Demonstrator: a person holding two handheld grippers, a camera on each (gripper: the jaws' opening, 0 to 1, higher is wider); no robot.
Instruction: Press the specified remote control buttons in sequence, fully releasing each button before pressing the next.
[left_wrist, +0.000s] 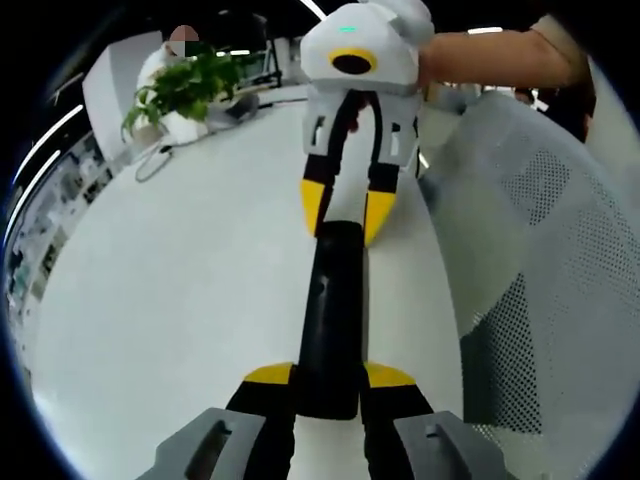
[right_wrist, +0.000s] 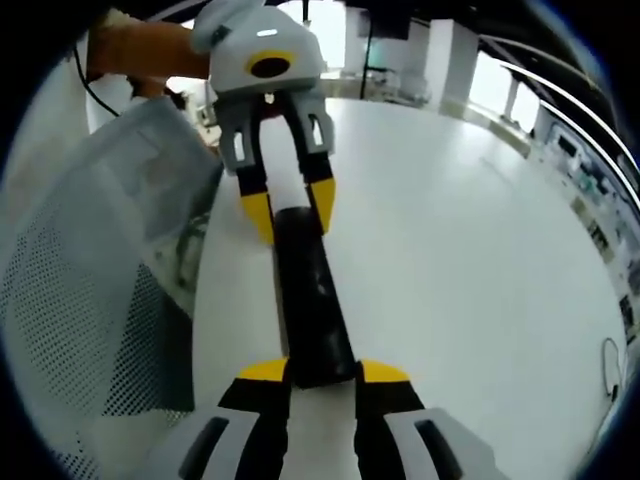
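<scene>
The near end of the long black plastic remote control (left_wrist: 330, 320) is disappearing between the yellow-tipped jaws of the left gripper (left_wrist: 330, 378), and its far end is tucking between the yellow tips of the right gripper (left_wrist: 347, 212). Its buttons are blurring into the black face, too small to tell apart. The white mesh chair back (left_wrist: 540, 260) is running off the picture's right edge, hiding the white table's (left_wrist: 180, 300) edge behind it. In the right gripper view, the chair back (right_wrist: 90, 280) is covering the table's (right_wrist: 470, 260) left edge.
</scene>
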